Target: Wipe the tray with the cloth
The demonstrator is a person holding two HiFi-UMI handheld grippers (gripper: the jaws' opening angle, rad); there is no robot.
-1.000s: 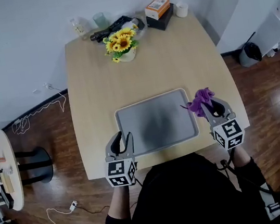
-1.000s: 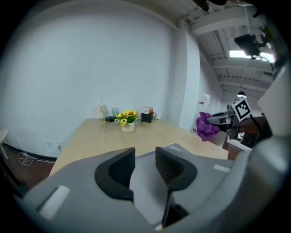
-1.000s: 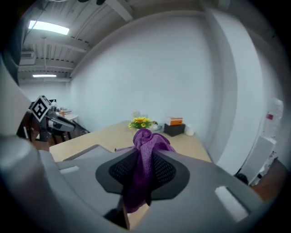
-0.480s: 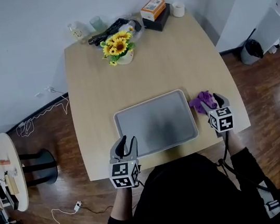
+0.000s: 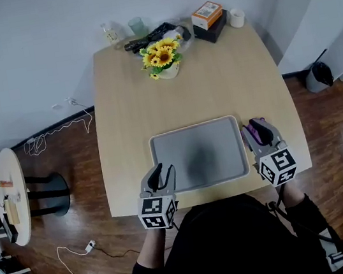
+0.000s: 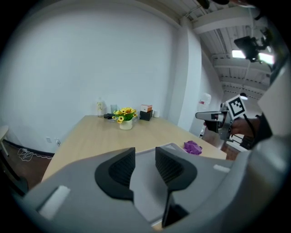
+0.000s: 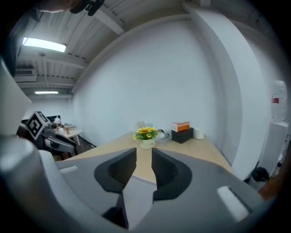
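right gripper view shows the right gripper (image 7: 143, 154) with its jaws only a narrow slit apart and nothing between them; they have just been closing. the left gripper (image 6: 145, 154) is likewise slightly open with nothing in its grip, its pads parted above the near left corner of the tray (image 5: 193, 152). in the head view the right gripper hovers just off the tray's right edge, and the purple cloth (image 6: 193, 147) lies crumpled on the table (image 5: 184, 92) there, beside the tray and not on it. the left gripper view shows the right gripper raised clear above the cloth. the grey tray sits close to the table's near edge. farther out, by the wall, stand a pot of sunflowers (image 5: 164, 58) and an orange box (image 5: 206, 11) on a black one.
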